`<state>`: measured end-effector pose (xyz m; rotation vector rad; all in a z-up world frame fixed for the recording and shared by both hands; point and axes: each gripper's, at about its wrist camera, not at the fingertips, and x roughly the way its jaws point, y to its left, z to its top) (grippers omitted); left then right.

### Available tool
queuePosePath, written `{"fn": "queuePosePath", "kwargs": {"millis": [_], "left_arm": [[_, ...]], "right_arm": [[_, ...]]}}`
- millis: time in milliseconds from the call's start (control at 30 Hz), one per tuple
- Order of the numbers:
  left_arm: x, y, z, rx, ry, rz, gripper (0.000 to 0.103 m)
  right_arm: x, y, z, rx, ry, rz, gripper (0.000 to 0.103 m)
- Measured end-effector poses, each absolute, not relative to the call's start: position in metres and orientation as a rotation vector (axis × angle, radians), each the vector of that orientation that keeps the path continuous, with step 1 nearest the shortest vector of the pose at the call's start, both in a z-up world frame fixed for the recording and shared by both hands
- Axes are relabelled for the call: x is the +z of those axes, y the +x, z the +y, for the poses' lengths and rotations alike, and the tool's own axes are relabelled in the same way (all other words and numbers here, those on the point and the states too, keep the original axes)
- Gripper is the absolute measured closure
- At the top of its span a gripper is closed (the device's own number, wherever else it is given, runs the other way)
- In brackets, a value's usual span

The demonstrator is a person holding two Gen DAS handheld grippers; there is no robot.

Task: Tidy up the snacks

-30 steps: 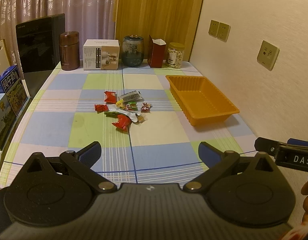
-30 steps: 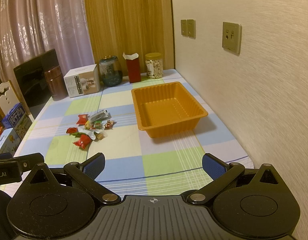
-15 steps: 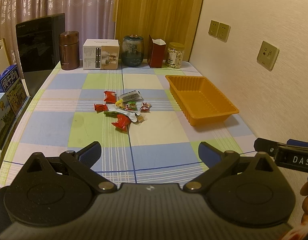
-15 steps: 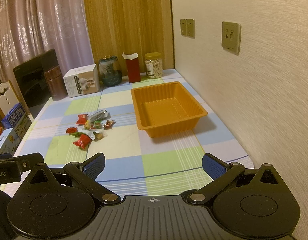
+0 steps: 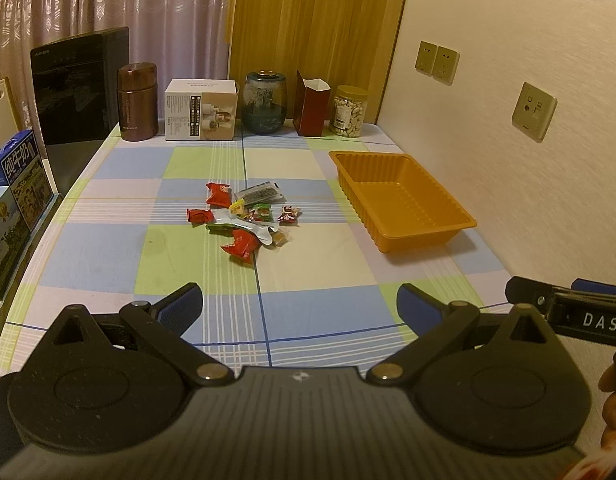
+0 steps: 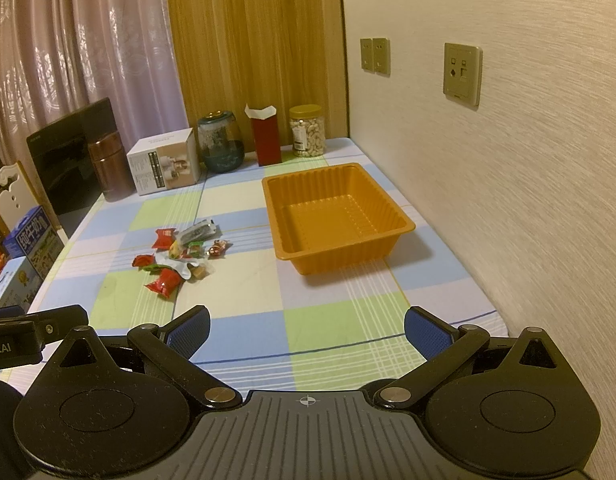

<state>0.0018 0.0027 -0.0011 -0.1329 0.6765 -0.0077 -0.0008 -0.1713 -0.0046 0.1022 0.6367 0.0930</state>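
Note:
A small heap of wrapped snacks [image 5: 244,220] lies in the middle of the checked tablecloth; it also shows in the right wrist view [image 6: 180,256]. An empty orange tray [image 5: 424,236] stands to their right, near the wall, and also shows in the right wrist view [image 6: 388,248]. My left gripper [image 5: 299,308] is open and empty, held over the near edge of the table, well short of the snacks. My right gripper [image 6: 307,334] is open and empty, also at the near edge, short of the tray.
Along the far edge stand a brown flask [image 5: 137,102], a white box [image 5: 202,110], a dark glass jar [image 5: 265,103], a red carton [image 5: 311,104] and a nut jar [image 5: 349,111]. A black appliance [image 5: 76,92] and milk cartons [image 5: 16,188] sit left. The wall is right.

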Motion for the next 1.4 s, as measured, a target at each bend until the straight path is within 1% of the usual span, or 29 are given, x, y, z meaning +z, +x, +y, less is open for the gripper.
{"fn": "queuePosePath", "kwargs": {"millis": [1400], "left_arm": [[-0.0032, 0.0042, -0.0007, -0.019, -0.139, 0.678, 0.0]], "right_arm": [[-0.0082, 0.0007, -0.174, 0.09, 0.107, 0.635, 0.0]]}}
